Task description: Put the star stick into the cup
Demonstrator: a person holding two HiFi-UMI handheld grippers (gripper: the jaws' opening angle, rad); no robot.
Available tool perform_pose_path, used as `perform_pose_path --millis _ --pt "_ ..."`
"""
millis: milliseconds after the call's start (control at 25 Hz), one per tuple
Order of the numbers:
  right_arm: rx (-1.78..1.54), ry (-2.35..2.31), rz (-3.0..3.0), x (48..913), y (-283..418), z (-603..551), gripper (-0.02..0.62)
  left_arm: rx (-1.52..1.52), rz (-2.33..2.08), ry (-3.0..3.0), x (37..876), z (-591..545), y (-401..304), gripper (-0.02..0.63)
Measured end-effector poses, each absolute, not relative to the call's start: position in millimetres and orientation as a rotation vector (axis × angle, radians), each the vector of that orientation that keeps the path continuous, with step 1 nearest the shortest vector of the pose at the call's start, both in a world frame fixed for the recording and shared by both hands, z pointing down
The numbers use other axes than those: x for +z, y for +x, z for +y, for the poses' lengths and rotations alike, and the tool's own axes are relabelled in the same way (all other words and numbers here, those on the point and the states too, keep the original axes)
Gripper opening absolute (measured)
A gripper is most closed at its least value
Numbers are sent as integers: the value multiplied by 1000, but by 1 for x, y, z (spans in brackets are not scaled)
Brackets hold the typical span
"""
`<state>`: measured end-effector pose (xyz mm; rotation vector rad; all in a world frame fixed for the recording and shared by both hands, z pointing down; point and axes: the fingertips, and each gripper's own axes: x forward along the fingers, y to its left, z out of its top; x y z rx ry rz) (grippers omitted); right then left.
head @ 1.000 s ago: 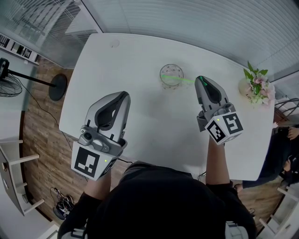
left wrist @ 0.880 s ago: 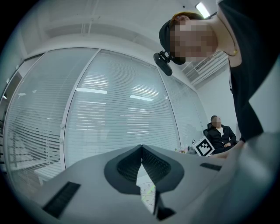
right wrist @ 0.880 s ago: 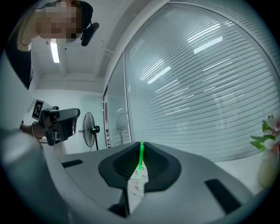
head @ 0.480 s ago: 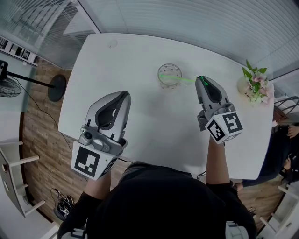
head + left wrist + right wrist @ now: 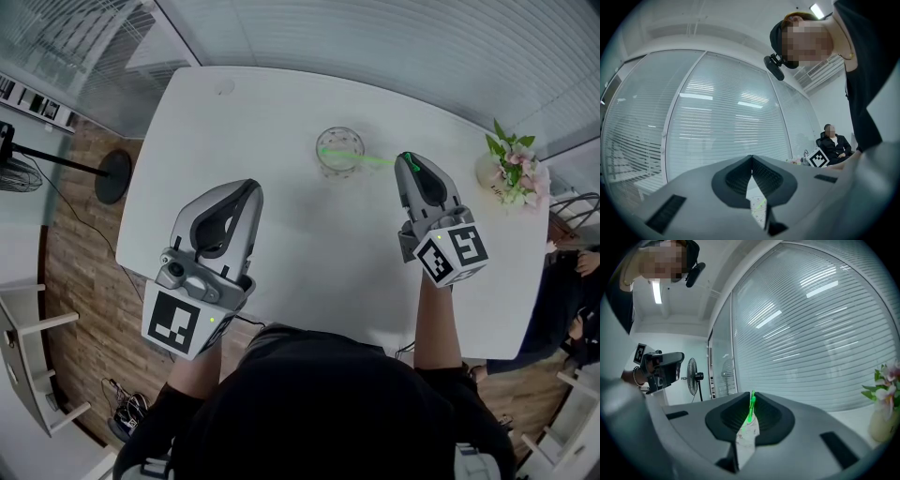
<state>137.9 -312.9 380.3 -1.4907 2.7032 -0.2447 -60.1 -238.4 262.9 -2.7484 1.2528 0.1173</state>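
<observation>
**A:** What stands on the rounded white table [image 5: 281,103]?

**B:** Toward its far side there is a clear glass cup [image 5: 340,150]. At the right edge are pink flowers in a pale vase [image 5: 511,173].

**A:** And the two tools?

**B:** The left gripper [image 5: 248,190] hangs over the near left part, its jaws closed together on nothing. The right gripper [image 5: 409,159] sits just right of the cup. Its jaws are nearly closed, pinching one end of the thin green star stick [image 5: 370,159].

**A:** Which way does the stick run?

**B:** Its long axis lies crosswise, left to right in the head view. From the right gripper's tips it reaches leftward over the cup's rim, with its far end across the mouth. The star is too small to make out.
</observation>
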Motion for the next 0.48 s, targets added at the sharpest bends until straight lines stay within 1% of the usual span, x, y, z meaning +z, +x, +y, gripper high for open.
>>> perform_pose_path --millis 200,360,480 --pt "-247 -1505 2699 382 140 -312 35 94 1255 -2751 266 -239 -60 14" --pt "-251 -1514 2694 383 142 -313 37 153 1232 -2760 261 -239 -59 14" --pt "-251 -1525 2695 384 142 -312 37 118 1243 -2760 265 -239 -60 14"
